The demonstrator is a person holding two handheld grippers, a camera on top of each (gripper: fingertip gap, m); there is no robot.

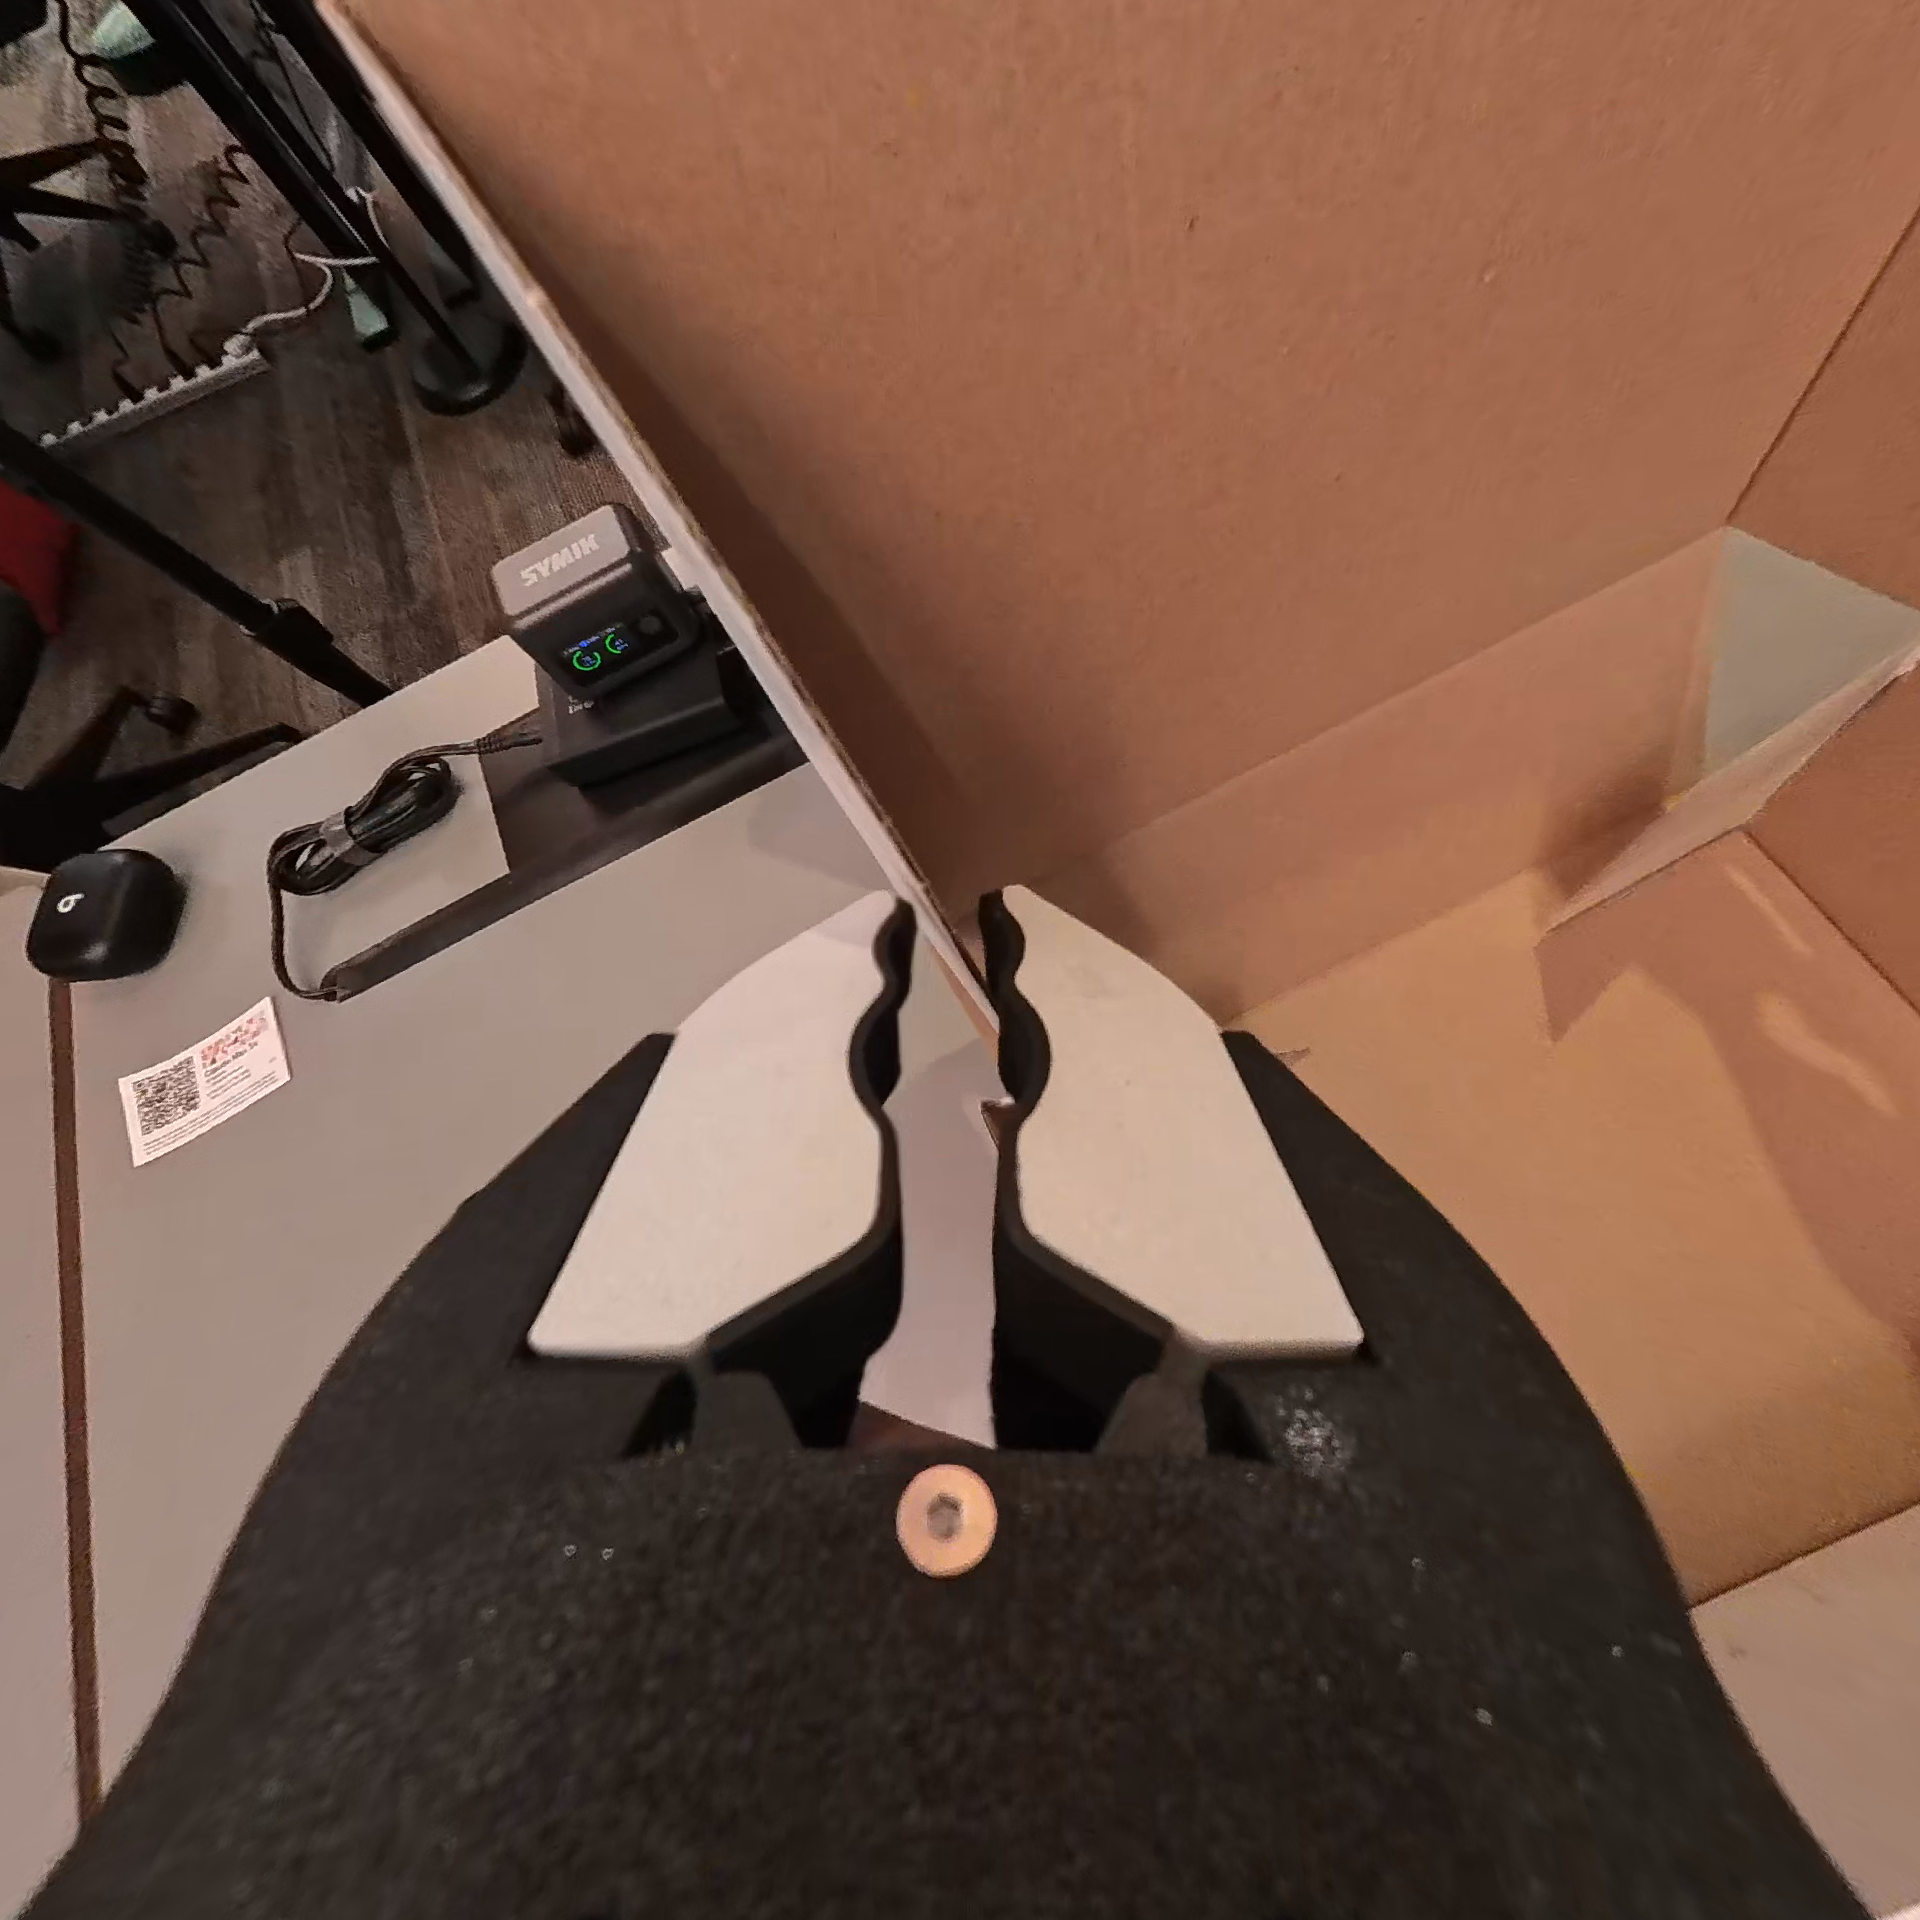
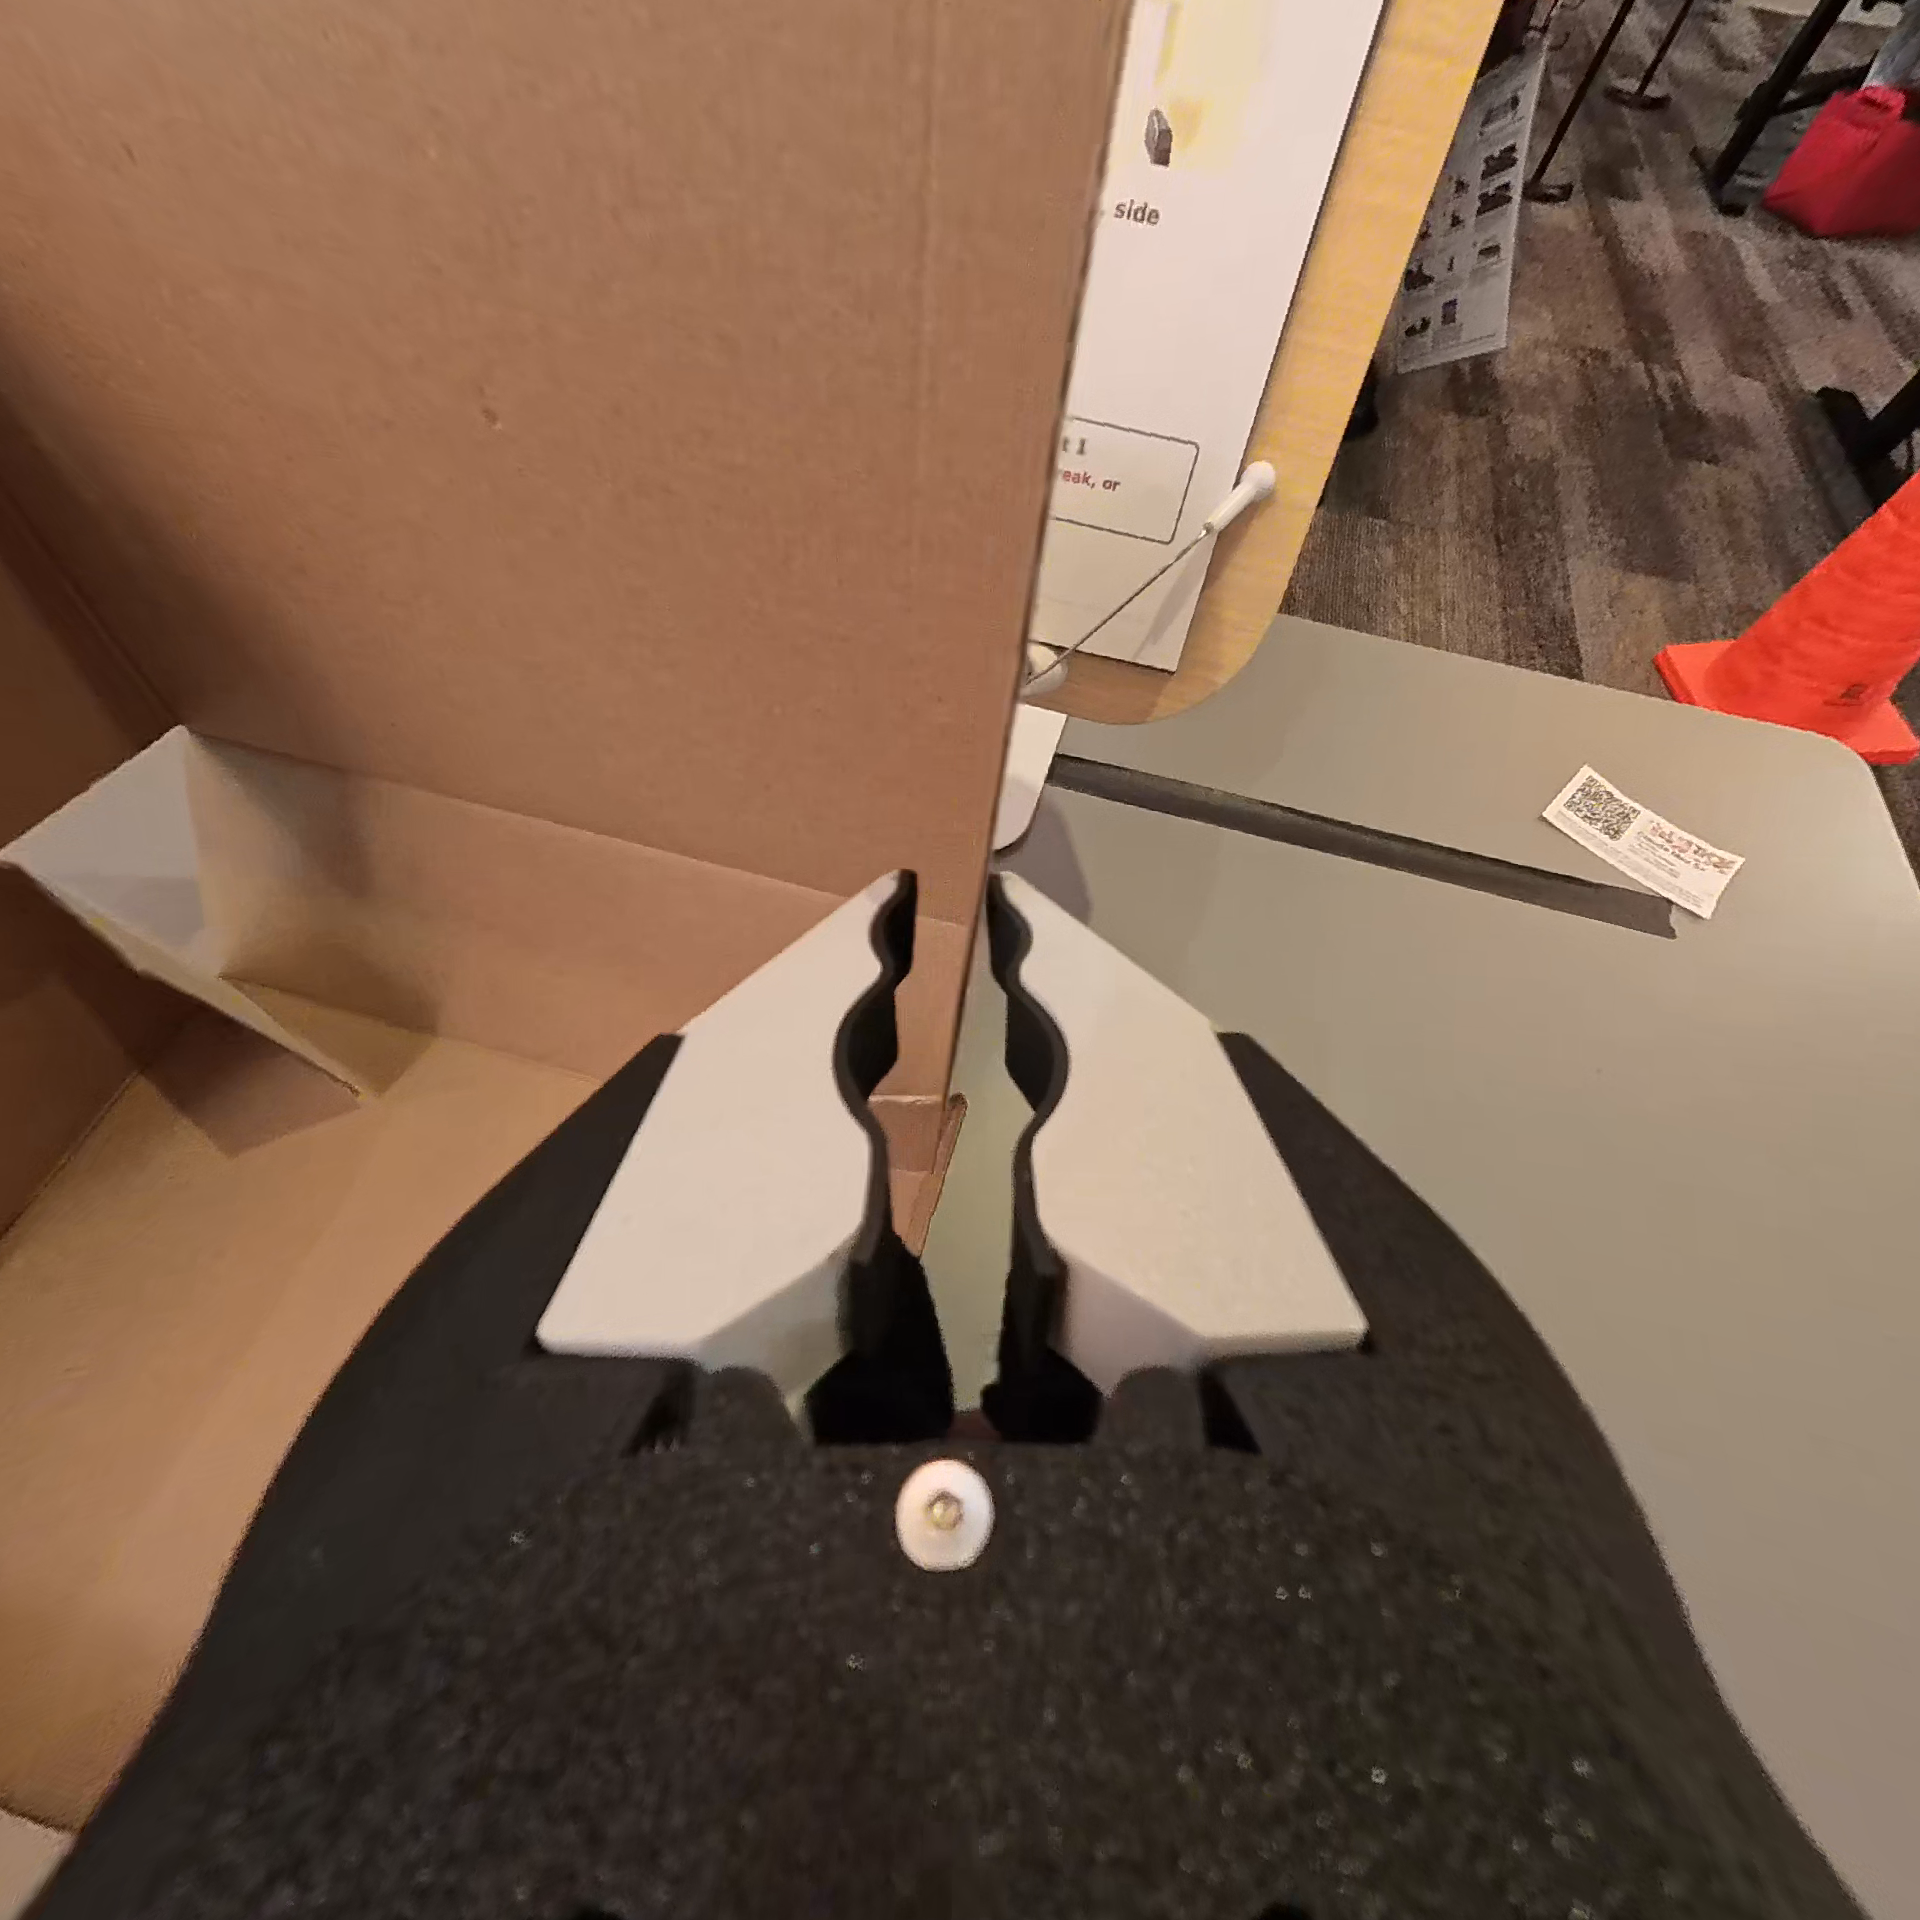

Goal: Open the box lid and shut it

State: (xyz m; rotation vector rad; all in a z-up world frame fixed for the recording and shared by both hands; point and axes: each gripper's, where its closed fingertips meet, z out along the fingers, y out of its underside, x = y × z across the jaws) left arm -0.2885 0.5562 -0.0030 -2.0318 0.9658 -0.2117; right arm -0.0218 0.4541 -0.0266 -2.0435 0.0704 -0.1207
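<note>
1. The cardboard box [image 1: 1558,1195] sits open on the grey table [image 1: 312,1299], its brown inside floor bare in both wrist views.
2. The box lid [image 1: 1143,416] stands raised, nearly upright above the box; its brown inner face fills the upper part of the left wrist view and leans to the left there.
3. The left gripper [image 1: 948,914] has its two pale fingers closed around the lid's thin side edge, near the lower corner, so it is pinching the lid.
4. The right gripper [image 2: 951,894] grips the opposite side edge of the lid [image 2: 520,416] in the same way, the cardboard edge running straight down between its fingers.
5. A folded white-faced side flap [image 1: 1787,665] stands at the box's inner corner, beyond the left gripper; a like flap [image 2: 135,862] shows on the right gripper's side.
6. To the left of the lid, on the table, are a small dark charger with a lit display [image 1: 608,644], a coiled black cable [image 1: 358,821], a black earbud case [image 1: 99,914] and a white printed card [image 1: 203,1081].
7. To the right, another printed card [image 2: 1642,852] lies on the table, a wooden board with a white sheet [image 2: 1226,343] stands behind the lid, and an orange cone [image 2: 1829,623] stands on the floor beyond.
</note>
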